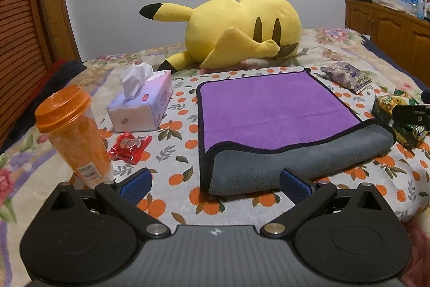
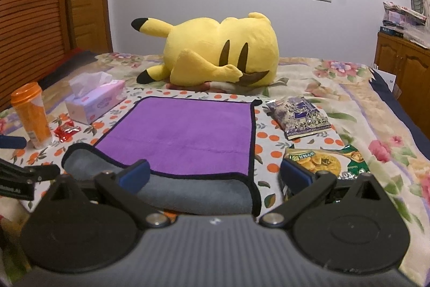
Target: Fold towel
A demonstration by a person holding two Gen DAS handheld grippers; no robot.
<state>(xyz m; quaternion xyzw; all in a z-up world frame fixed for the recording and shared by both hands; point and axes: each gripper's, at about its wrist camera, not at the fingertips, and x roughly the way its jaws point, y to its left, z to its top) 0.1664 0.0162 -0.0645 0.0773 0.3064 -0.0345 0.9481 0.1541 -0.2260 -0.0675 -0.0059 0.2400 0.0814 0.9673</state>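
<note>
While both grippers hang wide open and holding nothing, left gripper (image 1: 215, 183) by the cup (image 1: 71, 131), right gripper (image 2: 215, 175) by the chips (image 2: 323, 159), the towel (image 1: 276, 112) sits flat mid-bed with its near edge rolled over grey. Looks like mid first fold; next I'd pinch the near corners and carry them to the far edge.

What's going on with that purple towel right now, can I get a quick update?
Left gripper open, right gripper open, neither gripping. Towel flat, near edge rolled grey-side up. Snack bags close on the right.
</note>
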